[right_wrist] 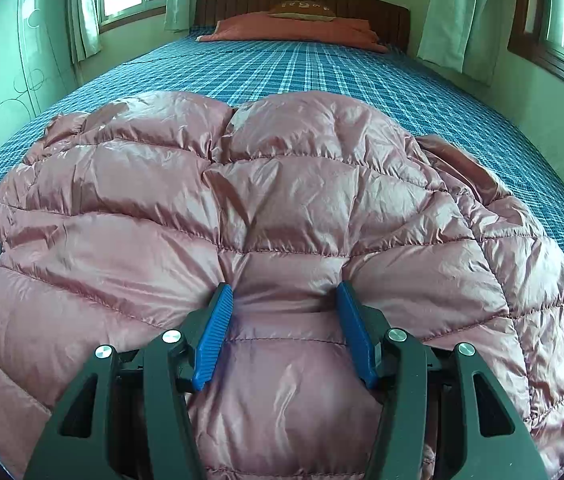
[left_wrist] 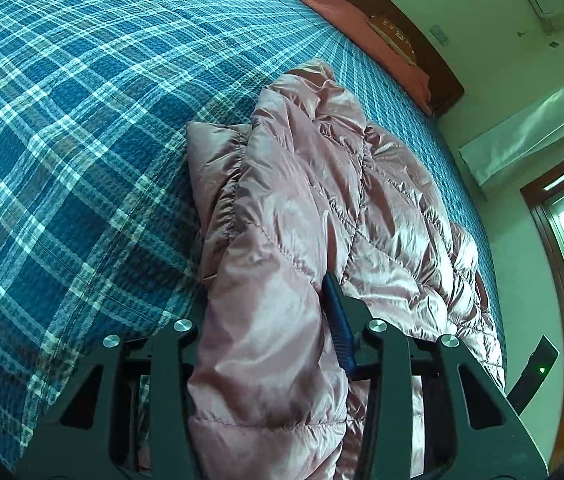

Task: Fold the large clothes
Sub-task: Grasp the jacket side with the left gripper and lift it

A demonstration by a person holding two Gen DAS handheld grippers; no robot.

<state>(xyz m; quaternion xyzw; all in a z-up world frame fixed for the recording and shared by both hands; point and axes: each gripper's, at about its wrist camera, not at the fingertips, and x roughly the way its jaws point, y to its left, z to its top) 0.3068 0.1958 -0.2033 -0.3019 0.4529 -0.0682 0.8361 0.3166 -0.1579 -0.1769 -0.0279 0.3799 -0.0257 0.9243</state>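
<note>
A fold of the pink quilted down jacket (left_wrist: 282, 208) bulges between the fingers of the left gripper (left_wrist: 277, 336), whose jaws clamp the padded cloth; only one blue pad (left_wrist: 340, 324) shows, the other buried in fabric. The garment lies on the blue plaid bedspread (left_wrist: 61, 140), its long axis running away from these jaws toward the orange pillow (left_wrist: 382, 44) at the headboard. To its left, open bedspread offers broad room for folding; to its right the bed edge is near. The right gripper (right_wrist: 284, 332) pinches another puffed section of jacket (right_wrist: 282, 208) between its blue pads (right_wrist: 215, 336), jaws partly closed on it.
</note>
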